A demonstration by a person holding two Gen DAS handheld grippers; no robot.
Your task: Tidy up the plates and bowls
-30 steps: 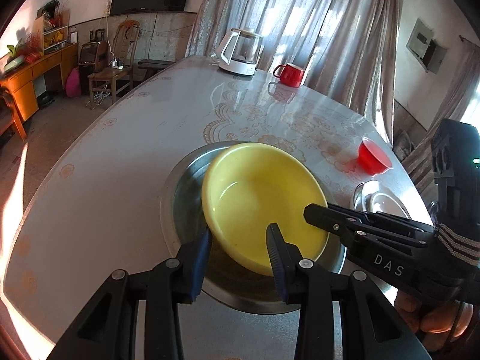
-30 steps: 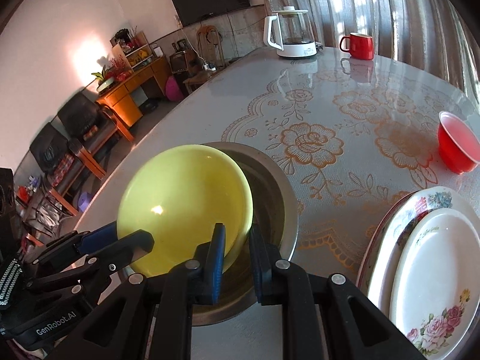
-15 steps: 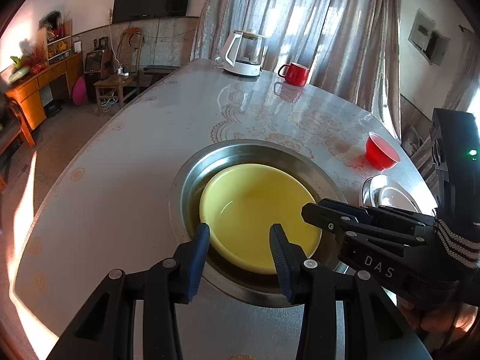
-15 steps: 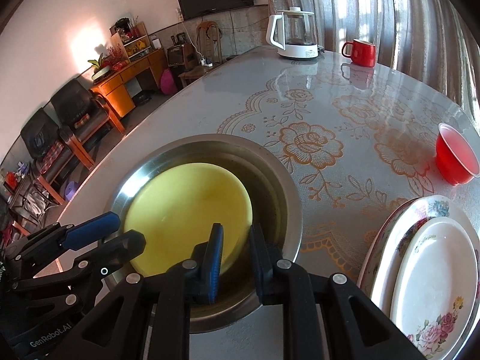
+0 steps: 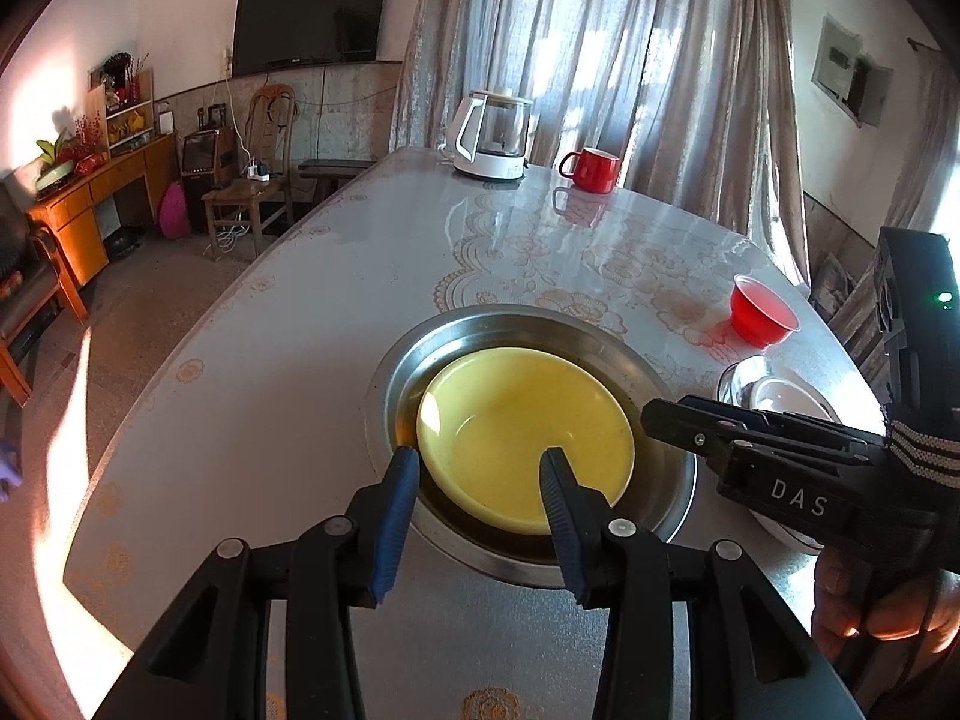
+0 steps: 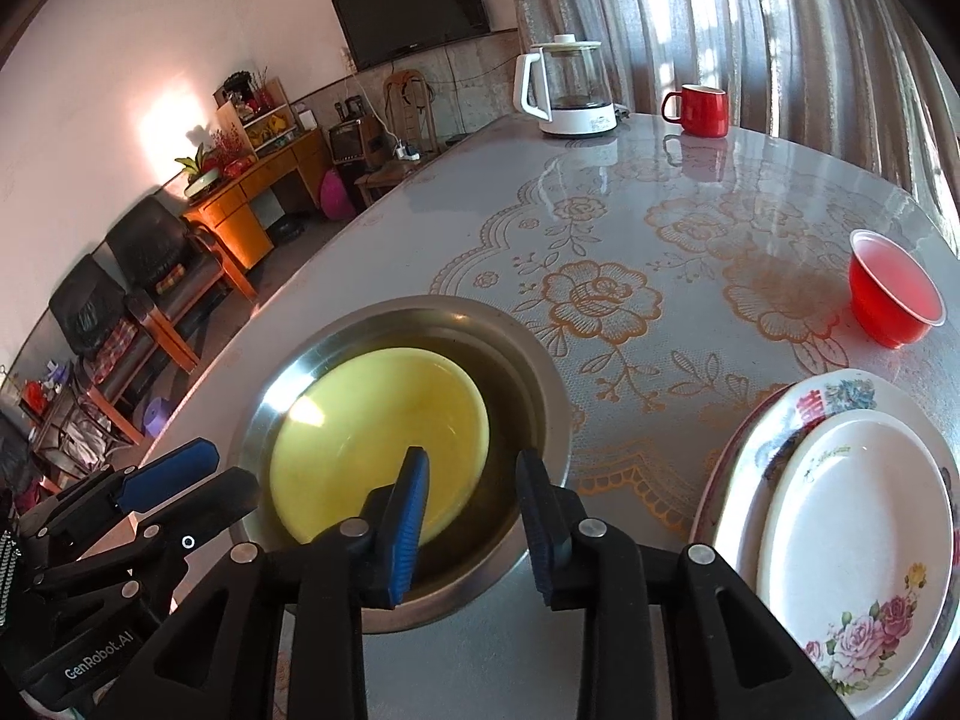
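- Left wrist view: the yellow bowl (image 5: 525, 438) sits flat inside the wide steel basin (image 5: 678, 510) on the lace-patterned table (image 5: 288, 372), open side up.
- The left gripper (image 5: 477, 480) hangs over the bowl's near rim with its blue-padded jaws parted by a moderate gap — nothing pinched, the pads clear of the rim.
- At the right edge, the right gripper (image 5: 654, 417) reaches in sideways from a person's hand (image 5: 870, 606); its tip lies over the basin's right rim.
- Farther off stand a red plastic bowl (image 5: 763, 312), a glass kettle (image 5: 495, 135) and a red mug (image 5: 591, 169); behind the right gripper, a plate is partly hidden.
- Right wrist view: the right gripper (image 6: 471, 507) has just been opening — its jaws now stand a narrow way apart above the bowl's (image 6: 378, 438) near right edge and the basin (image 6: 540, 372), gripping nothing.
- The left gripper (image 6: 198, 477) shows at lower left, its tips beside the basin's left rim.
- To the right, two floral plates are stacked just beside the basin: a small white plate (image 6: 852, 540) on a larger patterned plate (image 6: 840, 393), with the red plastic bowl (image 6: 894, 294) beyond.
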